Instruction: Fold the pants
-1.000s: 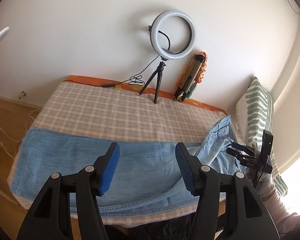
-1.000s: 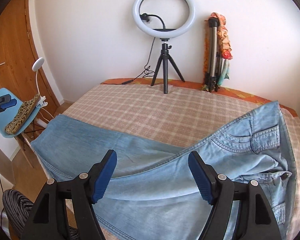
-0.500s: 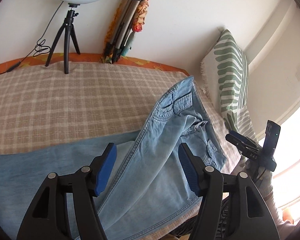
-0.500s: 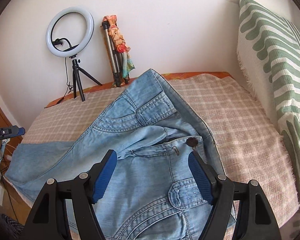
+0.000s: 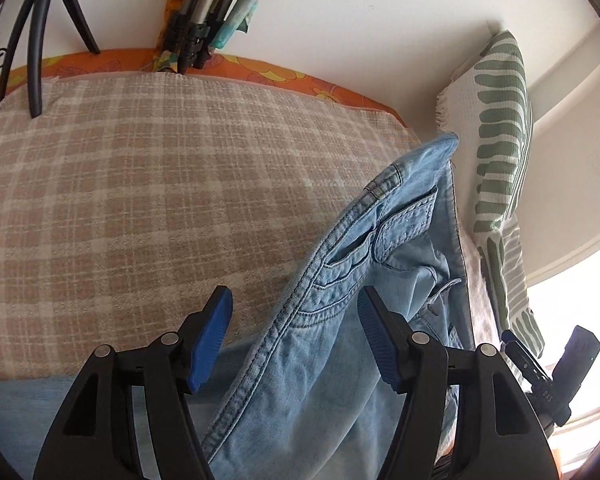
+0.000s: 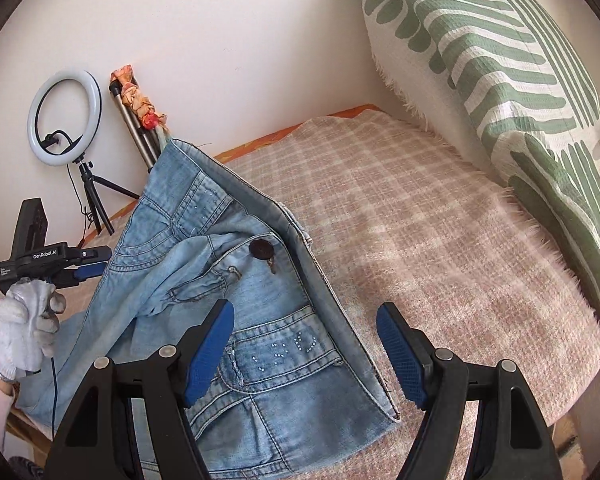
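Light blue jeans [image 5: 340, 320] lie rumpled on the checked bed cover, waist toward the pillow; in the right wrist view the jeans [image 6: 236, 280] show their button and pockets. My left gripper [image 5: 294, 336] is open and empty, hovering above the upper hip seam and pocket. My right gripper [image 6: 306, 352] is open and empty above the waistband's near corner. The left gripper [image 6: 88, 264] also shows in the right wrist view, held by a gloved hand at the jeans' left side. The right gripper's body [image 5: 552, 372] shows at the lower right in the left wrist view.
A green-striped pillow [image 6: 520, 80] leans at the bed's head. A ring light on a tripod [image 6: 66, 120] and a folded tripod [image 6: 140, 120] stand by the wall. The beige checked cover [image 6: 440, 240] ends at the near bed edge.
Both grippers have swung right and moved in closer to the waist end of the jeans. Both stay open and empty; the jeans have not moved.
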A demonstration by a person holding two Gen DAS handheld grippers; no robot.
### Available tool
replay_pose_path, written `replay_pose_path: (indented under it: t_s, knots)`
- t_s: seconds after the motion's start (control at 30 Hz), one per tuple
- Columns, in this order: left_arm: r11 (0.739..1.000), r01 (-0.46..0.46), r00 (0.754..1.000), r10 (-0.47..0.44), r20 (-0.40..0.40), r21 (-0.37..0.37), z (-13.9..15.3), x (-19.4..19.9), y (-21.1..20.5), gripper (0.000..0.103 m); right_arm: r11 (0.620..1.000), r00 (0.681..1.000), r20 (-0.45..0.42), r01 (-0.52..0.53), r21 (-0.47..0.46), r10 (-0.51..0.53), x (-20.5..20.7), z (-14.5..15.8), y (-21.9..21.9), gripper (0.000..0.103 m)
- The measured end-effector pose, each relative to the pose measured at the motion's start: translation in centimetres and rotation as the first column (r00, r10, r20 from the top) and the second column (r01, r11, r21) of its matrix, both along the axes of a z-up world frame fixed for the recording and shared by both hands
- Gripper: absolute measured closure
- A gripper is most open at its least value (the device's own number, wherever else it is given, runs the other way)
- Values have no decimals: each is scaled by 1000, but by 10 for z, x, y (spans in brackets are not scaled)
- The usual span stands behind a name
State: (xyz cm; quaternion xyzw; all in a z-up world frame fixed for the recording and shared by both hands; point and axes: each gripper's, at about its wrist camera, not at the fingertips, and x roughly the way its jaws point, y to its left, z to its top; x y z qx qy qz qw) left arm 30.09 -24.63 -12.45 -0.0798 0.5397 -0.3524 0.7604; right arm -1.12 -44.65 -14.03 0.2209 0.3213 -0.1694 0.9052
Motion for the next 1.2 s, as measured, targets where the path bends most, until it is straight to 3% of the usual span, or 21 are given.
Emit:
replay_pose_path:
  t_s: [0.13, 0.23, 0.3, 0.37, 0.57, 0.77, 1.0, 1.2]
  knots:
    - [999, -16, 999, 14, -47, -39, -9, 3, -7, 39, 1000, 1000, 11, 20, -12, -20, -2, 3, -10, 27]
    - [998, 5, 999, -7, -31, -55, -11, -1, -16, 49, 999, 1000, 3, 30, 16, -30, -3, -2, -16, 27]
    - [998, 18, 1000, -19, -22, -57, -11, -3, -22, 88, 999, 999, -13, 33, 13, -33, -2, -5, -17, 27]
    - [998, 34, 999, -34, 2, -55, -8, -6, -27, 97, 999, 999, -26, 37, 10, -37, -3, -8, -18, 27]
    - [989, 134, 982, -126, 140, -55, 31, -39, -47, 98, 997, 997, -19, 71, 26, -70, -16, -9, -27, 27]
    - [940, 342, 900, -327, 288, -2, 70, -116, -71, 98, 989, 994, 41, 92, 119, -97, -34, -5, -42, 27]
    - [856, 499, 802, -515, 303, 135, 33, -189, -83, 98, 978, 984, 149, 68, 196, -98, -55, 6, -46, 26]
    - [817, 536, 766, -576, 286, 213, 3, -213, -88, 98, 935, 970, 238, -33, 354, -56, -57, 0, -47, 25]
